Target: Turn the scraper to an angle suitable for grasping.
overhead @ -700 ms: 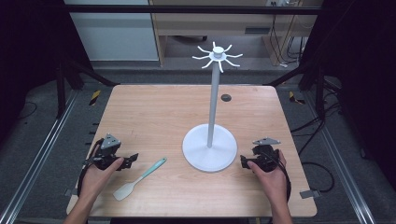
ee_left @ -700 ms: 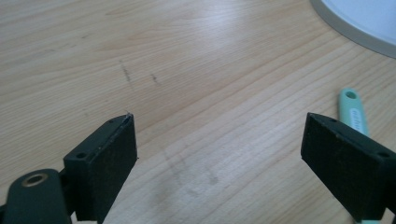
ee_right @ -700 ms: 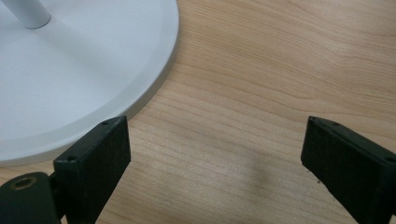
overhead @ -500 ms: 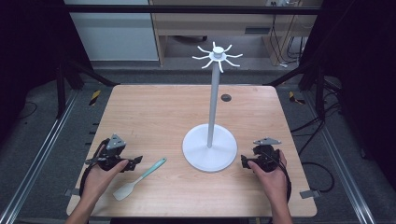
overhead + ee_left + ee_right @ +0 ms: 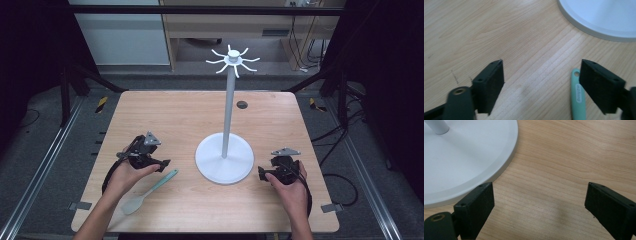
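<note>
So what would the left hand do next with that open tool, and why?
Probably slide the left tool a little toward the mint spatula and centre its handle between the jaws. The jaws stand wide open with bare table between them, and the handle lies beside one jaw, not yet between them.

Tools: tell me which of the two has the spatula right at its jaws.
The left tool: the mint spatula has its handle end beside one jaw. The right tool sits apart from it, by the white stand base.
</note>
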A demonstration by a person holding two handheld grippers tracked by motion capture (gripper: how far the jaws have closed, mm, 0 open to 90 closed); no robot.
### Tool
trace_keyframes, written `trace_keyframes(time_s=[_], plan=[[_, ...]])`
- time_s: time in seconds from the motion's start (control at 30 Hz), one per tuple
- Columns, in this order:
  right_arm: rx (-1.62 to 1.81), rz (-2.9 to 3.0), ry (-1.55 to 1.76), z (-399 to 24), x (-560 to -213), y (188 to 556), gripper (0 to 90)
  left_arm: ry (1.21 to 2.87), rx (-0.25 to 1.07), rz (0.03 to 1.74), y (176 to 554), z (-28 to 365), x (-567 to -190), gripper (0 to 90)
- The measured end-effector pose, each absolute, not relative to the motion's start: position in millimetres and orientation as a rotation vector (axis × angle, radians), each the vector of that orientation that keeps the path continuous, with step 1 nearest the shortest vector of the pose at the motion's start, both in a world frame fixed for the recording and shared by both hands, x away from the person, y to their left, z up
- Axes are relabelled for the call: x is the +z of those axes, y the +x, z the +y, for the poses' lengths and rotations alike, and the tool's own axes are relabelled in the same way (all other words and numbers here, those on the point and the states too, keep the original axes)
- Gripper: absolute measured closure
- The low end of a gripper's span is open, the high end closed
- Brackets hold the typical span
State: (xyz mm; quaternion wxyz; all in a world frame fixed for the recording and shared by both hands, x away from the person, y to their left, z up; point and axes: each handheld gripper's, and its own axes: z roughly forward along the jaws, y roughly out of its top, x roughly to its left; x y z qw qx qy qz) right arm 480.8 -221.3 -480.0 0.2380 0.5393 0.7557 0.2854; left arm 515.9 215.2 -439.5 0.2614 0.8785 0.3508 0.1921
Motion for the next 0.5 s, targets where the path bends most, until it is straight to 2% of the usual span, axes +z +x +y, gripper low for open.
trace_keyframes(time_s=[0.07, 0.1, 0.17, 0.2, 0.27, 0.33, 0.5], plan=[[0.783, 2.07, 1.478, -221.2, -479.9, 480.8, 9.3, 2.391, 0.535, 0.953, 514.1, 215.5, -440.3, 26.3], [0.784, 2.071, 1.473, -221.1, -479.5, 480.9, 9.4, 2.384, 0.523, 0.954, 509.5, 216.6, -443.3, 35.7], [0.784, 2.072, 1.474, -220.9, -479.3, 480.8, 9.5, 2.378, 0.495, 0.957, 506.4, 216.6, -446.1, 38.9], [0.787, 2.07, 1.474, -220.5, -478.9, 481.0, 9.6, 2.379, 0.476, 0.956, 502.9, 216.2, -448.4, 48.3], [0.788, 2.071, 1.474, -220.4, -478.8, 481.3, 9.7, 2.383, 0.464, 0.95, 501.5, 214.8, -449.5, 51.4], [0.79, 2.08, 1.475, -219.4, -478.9, 481.7, 10.2, 2.407, 0.454, 0.935, 499.1, 210.2, -449.7, 63.3], [0.781, 2.094, 1.462, -217.7, -480.2, 483.6, 10.3, 2.457, 0.413, 0.905, 496.9, 202.1, -454.5, 78.2]])
